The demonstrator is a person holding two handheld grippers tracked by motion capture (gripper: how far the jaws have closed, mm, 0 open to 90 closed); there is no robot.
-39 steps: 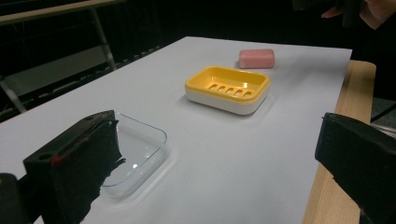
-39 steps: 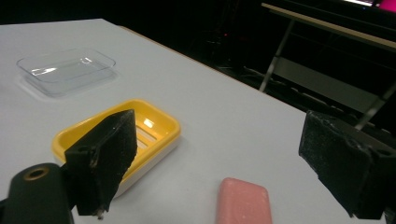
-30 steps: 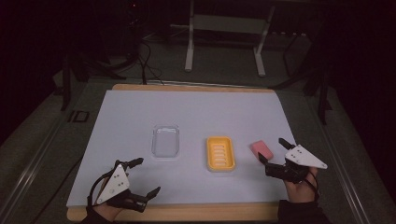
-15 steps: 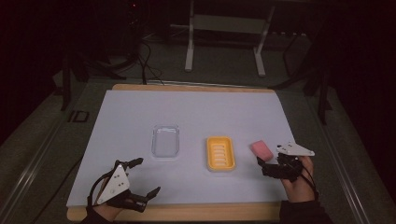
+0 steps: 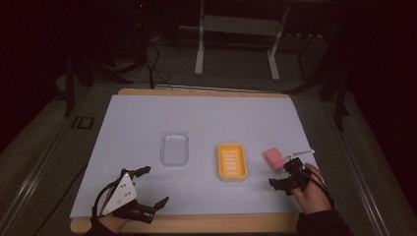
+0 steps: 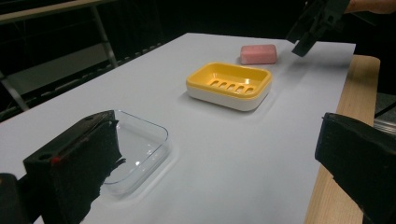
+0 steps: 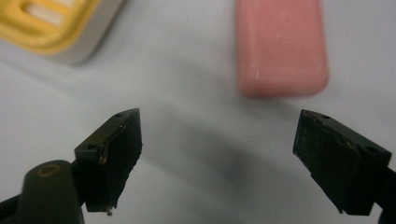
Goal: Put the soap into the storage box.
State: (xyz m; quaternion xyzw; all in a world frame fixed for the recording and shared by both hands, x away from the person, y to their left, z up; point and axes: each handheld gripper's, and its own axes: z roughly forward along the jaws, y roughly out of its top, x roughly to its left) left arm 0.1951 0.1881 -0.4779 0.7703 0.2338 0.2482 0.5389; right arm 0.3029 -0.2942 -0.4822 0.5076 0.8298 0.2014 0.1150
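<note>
A pink soap bar (image 5: 273, 158) lies flat on the white sheet, just right of a yellow soap dish (image 5: 231, 161). Left of the dish is a clear plastic tray (image 5: 175, 148). My right gripper (image 5: 279, 173) hovers low just in front of the soap; its jaws have just been closing a little but still stand wide. In the right gripper view the soap (image 7: 280, 44) lies ahead of the right gripper (image 7: 219, 133), with only bare sheet between the jaws. My left gripper (image 5: 156, 185) rests open near the front left edge, holding nothing.
The white sheet (image 5: 196, 118) covers a wooden table whose bare edge (image 5: 196, 223) runs along the front. In the left gripper view, the tray (image 6: 137, 149), the dish (image 6: 229, 84) and the soap (image 6: 258, 53) line up away from the left gripper (image 6: 217, 140). Desk legs and cables stand behind the table.
My right gripper has dropped and shifted left toward the near end of the soap. The left gripper, soap, dish and tray have stayed where they were.
</note>
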